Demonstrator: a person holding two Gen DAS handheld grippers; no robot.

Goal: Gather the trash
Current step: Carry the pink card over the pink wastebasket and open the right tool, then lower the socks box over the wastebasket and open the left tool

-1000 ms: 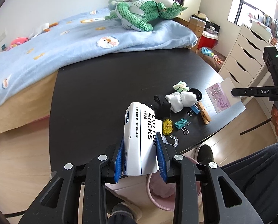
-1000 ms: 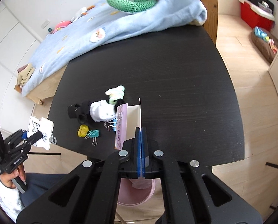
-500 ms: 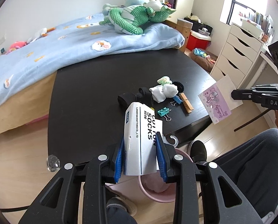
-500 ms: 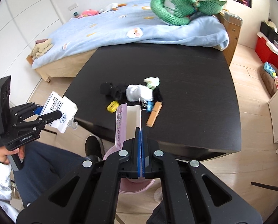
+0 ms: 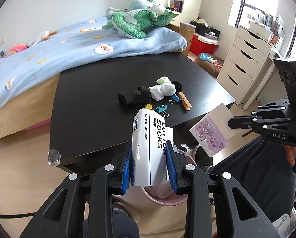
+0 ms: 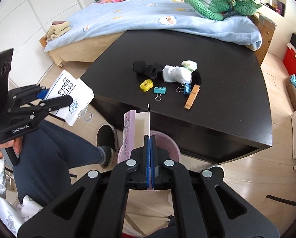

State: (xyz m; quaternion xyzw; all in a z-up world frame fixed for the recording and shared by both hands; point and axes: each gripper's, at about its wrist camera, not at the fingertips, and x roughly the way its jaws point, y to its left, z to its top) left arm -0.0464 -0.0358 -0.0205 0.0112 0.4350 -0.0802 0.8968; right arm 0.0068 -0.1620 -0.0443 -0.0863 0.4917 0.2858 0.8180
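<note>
Here the sock packaging (image 5: 150, 148), low in the left view's centre, is clamped between the left gripper (image 5: 149, 167) fingers above the pink bin (image 5: 163, 196); released off-centre, it could catch the rim. The purple card (image 6: 129, 132) is pinched by the fully closed right gripper (image 6: 150, 158), held level, pointing at the desk (image 6: 217, 91).

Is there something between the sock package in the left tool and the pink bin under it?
Nothing visible blocks it. The sock package is clamped in the left tool, and the pink bin sits open on the floor just below, beside the table edge. The right tool with the folded card is off to the side.
</note>
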